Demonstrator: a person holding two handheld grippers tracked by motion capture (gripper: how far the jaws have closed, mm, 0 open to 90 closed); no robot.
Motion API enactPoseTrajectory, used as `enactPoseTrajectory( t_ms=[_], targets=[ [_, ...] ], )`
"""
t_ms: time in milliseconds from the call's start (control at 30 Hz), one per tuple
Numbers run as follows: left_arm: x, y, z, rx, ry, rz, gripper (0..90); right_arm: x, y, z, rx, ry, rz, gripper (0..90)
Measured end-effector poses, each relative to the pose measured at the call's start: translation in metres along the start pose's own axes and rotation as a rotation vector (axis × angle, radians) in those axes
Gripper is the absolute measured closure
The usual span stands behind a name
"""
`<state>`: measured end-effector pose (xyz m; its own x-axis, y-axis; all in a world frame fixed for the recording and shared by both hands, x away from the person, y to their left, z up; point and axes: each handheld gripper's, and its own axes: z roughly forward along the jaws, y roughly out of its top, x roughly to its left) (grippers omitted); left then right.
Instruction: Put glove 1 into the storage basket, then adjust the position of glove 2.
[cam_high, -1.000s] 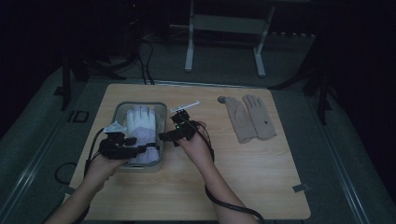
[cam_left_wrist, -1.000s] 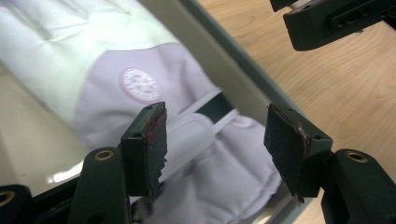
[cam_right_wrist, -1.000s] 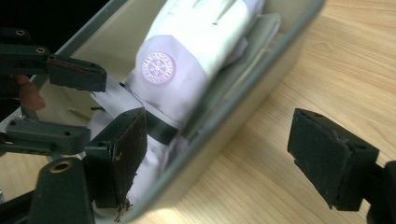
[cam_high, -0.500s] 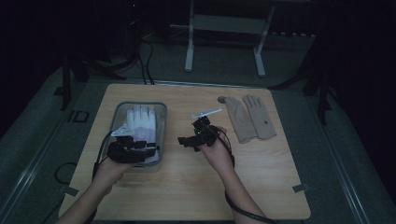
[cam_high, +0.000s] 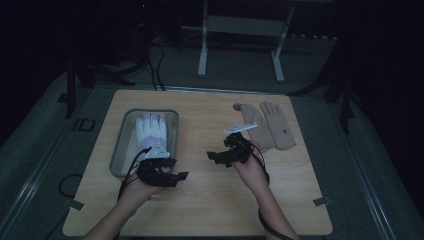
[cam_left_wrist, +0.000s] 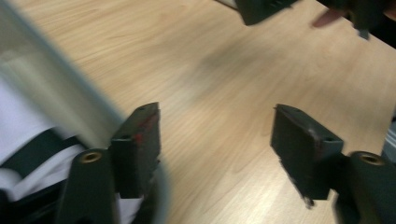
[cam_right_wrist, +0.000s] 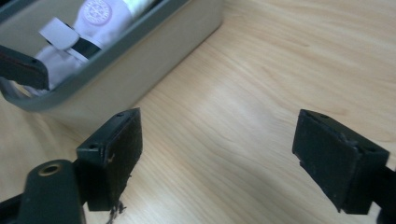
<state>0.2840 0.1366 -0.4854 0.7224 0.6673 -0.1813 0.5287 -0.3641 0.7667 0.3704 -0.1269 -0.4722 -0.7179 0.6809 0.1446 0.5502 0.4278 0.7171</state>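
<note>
High view: wooden table (cam_high: 210, 210); grey tray (cam_high: 119, 145) at its left half, holding a white glove (cam_high: 151, 131) laid flat, fingers toward the far edge. Tan glove (cam_high: 267, 125) flat at the far right of the table, well apart from the tray. Left gripper (cam_high: 181, 175) at the tray's near right corner, over the tabletop just beside the rim, pointing toward the table's middle, empty. Right gripper (cam_high: 212, 156) near the table's centre, between tray and tan glove, pointing toward the tray, empty. Left gripper view: left gripper (cam_left_wrist: 217, 140) with jaws apart, just been opening, bare wood between them; tray (cam_left_wrist: 56, 88) rim blurred at left with the white glove (cam_left_wrist: 14, 121) inside, one jaw over the rim's edge; part of the right gripper (cam_left_wrist: 261, 9) at the top. Right gripper view: right gripper (cam_right_wrist: 219, 144) with jaws spread wide, just been opening, bare wood between them; tray (cam_right_wrist: 140, 51) wall at upper left; white glove (cam_right_wrist: 102, 23) inside with a round printed mark and a tag.
</note>
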Motion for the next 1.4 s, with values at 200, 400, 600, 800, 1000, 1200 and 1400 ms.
enactPoseTrajectory(
  t_ms=[200,400,600,800,1000,1200,1400],
  targets=[
    [-0.017,0.002,0.017,0.000,-0.035,0.028,18.2,-0.009,-0.007,-0.016,-0.015,-0.019,0.001,13.6],
    [-0.033,-0.002,0.039,0.016,-0.100,0.051,17.8,-0.026,-0.018,-0.035,-0.034,-0.057,0.022,11.2],
    [-0.043,-0.016,0.058,-0.050,-0.115,0.067,14.6,-0.050,-0.036,-0.050,-0.055,-0.111,0.042,11.2],
    [-0.045,-0.031,0.065,-0.128,-0.119,0.070,14.6,-0.073,-0.045,-0.063,-0.101,-0.164,0.058,13.9],
    [-0.043,-0.043,0.069,-0.152,-0.087,0.089,14.6,-0.097,-0.043,-0.073,-0.143,-0.244,0.058,19.5],
    [-0.042,-0.051,0.076,-0.153,-0.072,0.076,14.6,-0.115,-0.038,-0.066,-0.152,-0.285,0.083,21.7],
    [-0.040,-0.056,0.079,-0.167,-0.068,0.092,14.6,-0.129,-0.032,-0.053,-0.164,-0.304,0.084,23.5]
  ],
)
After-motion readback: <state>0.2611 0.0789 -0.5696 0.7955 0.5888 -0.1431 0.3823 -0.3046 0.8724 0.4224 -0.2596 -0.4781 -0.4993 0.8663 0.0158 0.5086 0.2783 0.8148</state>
